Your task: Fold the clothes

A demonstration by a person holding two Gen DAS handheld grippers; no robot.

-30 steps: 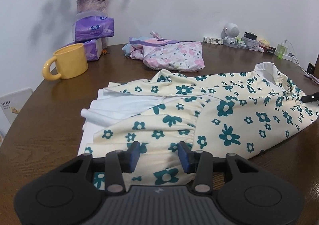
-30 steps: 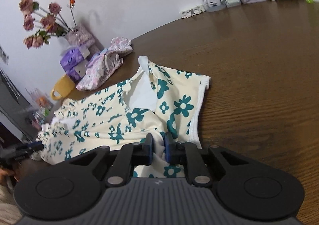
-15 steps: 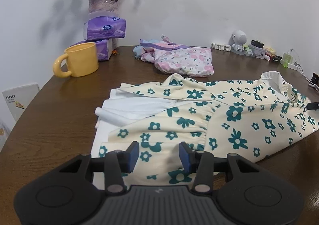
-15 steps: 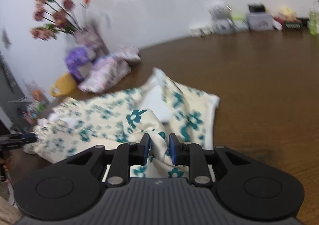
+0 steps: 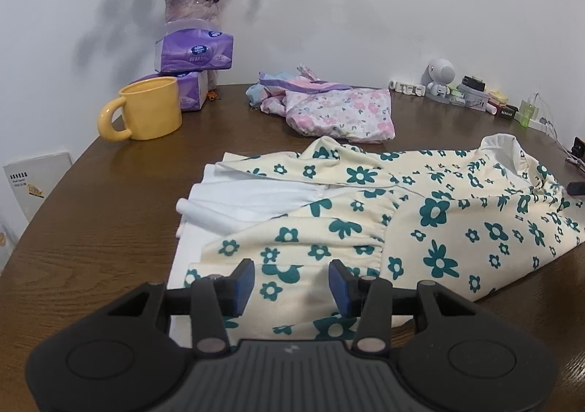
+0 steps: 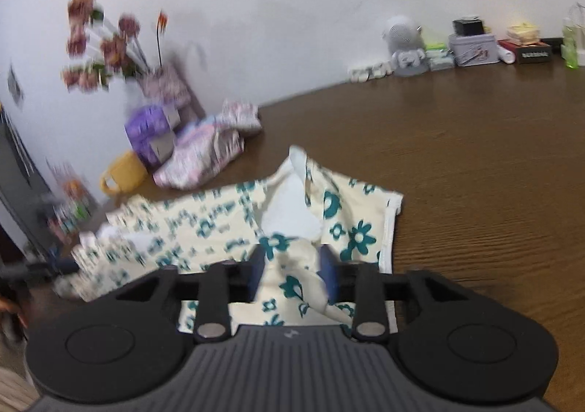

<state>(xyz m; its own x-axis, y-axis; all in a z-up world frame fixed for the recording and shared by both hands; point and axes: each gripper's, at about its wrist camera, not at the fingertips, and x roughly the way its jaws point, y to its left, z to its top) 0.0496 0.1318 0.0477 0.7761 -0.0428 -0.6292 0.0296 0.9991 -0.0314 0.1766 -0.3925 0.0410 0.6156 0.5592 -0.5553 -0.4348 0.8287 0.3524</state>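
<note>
Gripping a bunched fold of the floral dress [image 6: 226,225], the right gripper [image 6: 292,267] has just been closing on it.
Spread across the brown table [image 5: 109,229], the dress lies beneath the left gripper [image 5: 291,284], whose jaws stand apart over the hem (touching nothing I can see).

Dark brown wooden table [image 5: 91,229] with visible grain and a rounded edge, backed against a white wall. On it, spread flat — cream dress with teal flower print [image 5: 420,218], white lining turned out at one end. Behind that, crumpled pink floral garment [image 5: 340,112]. Toward the back left corner — yellow ceramic mug [image 5: 146,108], stacked purple tissue packs [image 5: 193,53], vase of dried pink flowers [image 5: 192,8]. Along the wall on the other side, small white robot figurine [image 5: 440,79] beside a row of little boxes and bottles.
</note>
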